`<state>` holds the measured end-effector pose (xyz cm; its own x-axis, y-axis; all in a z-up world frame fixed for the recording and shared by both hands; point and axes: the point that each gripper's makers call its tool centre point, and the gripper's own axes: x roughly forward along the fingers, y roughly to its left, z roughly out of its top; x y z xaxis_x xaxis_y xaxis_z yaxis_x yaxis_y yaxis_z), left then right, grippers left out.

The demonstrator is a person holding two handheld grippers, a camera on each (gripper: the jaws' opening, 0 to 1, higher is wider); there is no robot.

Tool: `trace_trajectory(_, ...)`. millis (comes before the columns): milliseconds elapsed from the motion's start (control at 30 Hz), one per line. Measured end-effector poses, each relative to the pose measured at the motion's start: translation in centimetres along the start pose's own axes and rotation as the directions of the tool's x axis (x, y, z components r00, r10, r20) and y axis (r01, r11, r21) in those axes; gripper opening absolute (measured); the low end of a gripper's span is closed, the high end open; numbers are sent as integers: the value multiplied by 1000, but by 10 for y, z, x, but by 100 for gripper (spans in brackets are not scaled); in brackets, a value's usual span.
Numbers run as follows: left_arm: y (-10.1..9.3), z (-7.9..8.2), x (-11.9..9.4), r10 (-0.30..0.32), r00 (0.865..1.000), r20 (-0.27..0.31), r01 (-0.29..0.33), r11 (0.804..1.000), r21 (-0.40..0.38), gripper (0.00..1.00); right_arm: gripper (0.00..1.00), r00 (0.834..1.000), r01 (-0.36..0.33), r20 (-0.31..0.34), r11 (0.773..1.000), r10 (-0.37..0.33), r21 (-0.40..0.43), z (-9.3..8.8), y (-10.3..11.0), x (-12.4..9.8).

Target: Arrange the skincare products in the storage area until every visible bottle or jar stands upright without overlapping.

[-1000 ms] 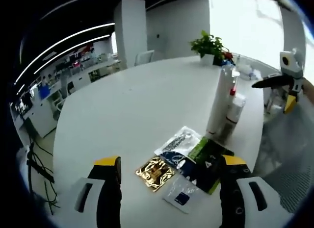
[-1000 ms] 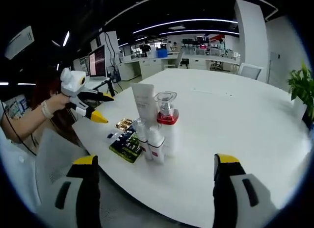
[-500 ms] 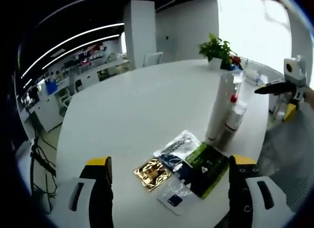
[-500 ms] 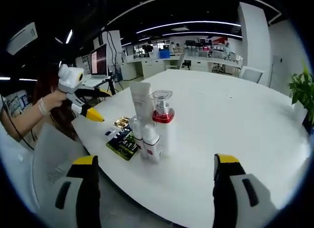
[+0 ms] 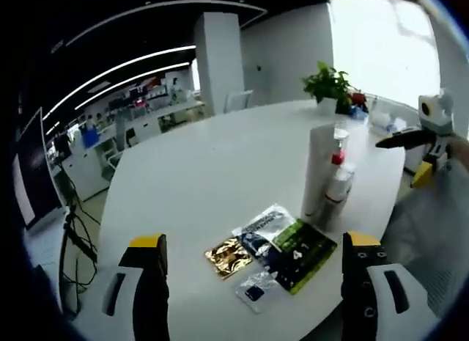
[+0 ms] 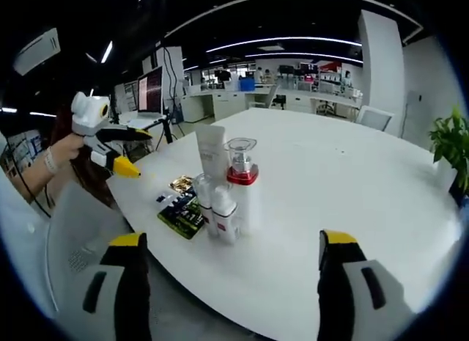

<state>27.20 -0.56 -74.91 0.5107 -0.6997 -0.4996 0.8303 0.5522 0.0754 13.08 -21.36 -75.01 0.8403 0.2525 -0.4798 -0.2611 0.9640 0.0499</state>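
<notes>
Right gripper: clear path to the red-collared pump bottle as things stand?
Probably yes. The right gripper is open, facing the pump bottle across bare table; two small bottles crowd its near-left side.

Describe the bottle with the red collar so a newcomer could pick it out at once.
On the big white round table, find the upright cluster of skincare products near the edge, beside the flat sachets. The red-collared bottle stands right of the tall white tube. A clear cup-shaped cap above a red ring sets it apart from the white neighbours.
</notes>
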Motion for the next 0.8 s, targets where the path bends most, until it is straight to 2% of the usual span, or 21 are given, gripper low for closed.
trace_trajectory(133,-2,-13,-4,24,999,-40,-24,999,23,97,97,1000,16,11,1000,-16,-20,1,-3,-1)
trace_trajectory(167,-1,-13,-5,28,999,-36,-28,999,18,97,98,1000,24,11,999,-24,-21,0,-4,-1)
trace_trajectory(267,-1,-10,-8,47,999,20,-46,998,-41,97,99,999,32,24,999,-32,-8,0,-6,-1)
trace_trajectory(400,-3,-14,-10,70,997,31,-69,997,-35,97,99,999,29,21,1000,-29,-3,-5,-3,1)
trace_trajectory(567,-17,-14,-12,59,996,64,-56,997,-50,97,99,1000,28,3,1000,-28,-14,-12,0,2)
trace_trajectory(667,-24,-17,-10,48,997,65,-45,998,-53,97,99,999,33,7,999,-33,-11,-12,-1,2)
trace_trajectory(733,-24,-21,-10,54,998,35,-52,998,-38,97,99,999,39,17,999,-39,-15,-10,-2,2)
trace_trajectory(800,-21,-18,-10,72,996,53,-71,997,-23,97,99,999,40,22,999,-40,-22,-10,-3,2)
